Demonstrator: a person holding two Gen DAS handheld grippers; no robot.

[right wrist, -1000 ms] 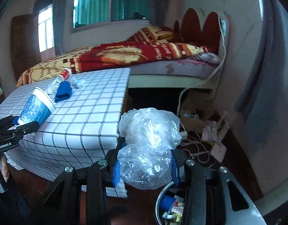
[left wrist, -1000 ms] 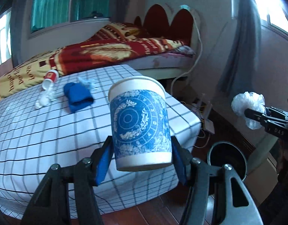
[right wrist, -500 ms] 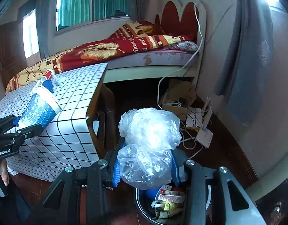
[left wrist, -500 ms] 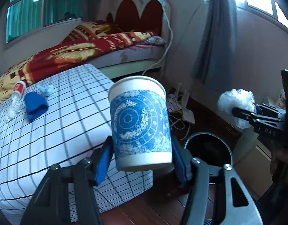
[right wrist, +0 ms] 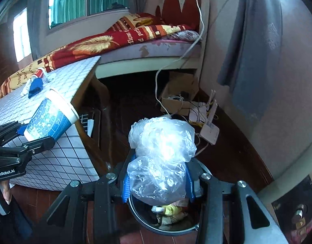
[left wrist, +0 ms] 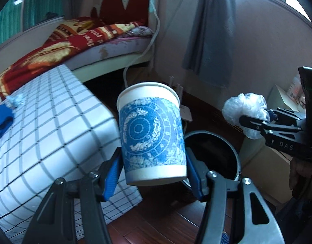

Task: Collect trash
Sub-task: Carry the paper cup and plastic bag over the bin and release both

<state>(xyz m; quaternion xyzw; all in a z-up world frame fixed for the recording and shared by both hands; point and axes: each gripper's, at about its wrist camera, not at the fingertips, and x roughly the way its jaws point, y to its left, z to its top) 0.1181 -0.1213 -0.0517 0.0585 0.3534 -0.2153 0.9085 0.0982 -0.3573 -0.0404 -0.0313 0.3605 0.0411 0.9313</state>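
two pieces of trash are carried: the left hand-held gripper [left wrist: 154,174] pinches one paper cup [left wrist: 152,132], nearly upright, and the right hand-held gripper [right wrist: 158,185] pinches one crumpled plastic bag [right wrist: 160,158]. one trash bin [right wrist: 141,217] lies at 6 o'clock directly under the bag, so the right hand is nearer; from the cup it is at 4 o'clock. three small things remain on the desk [left wrist: 54,122].
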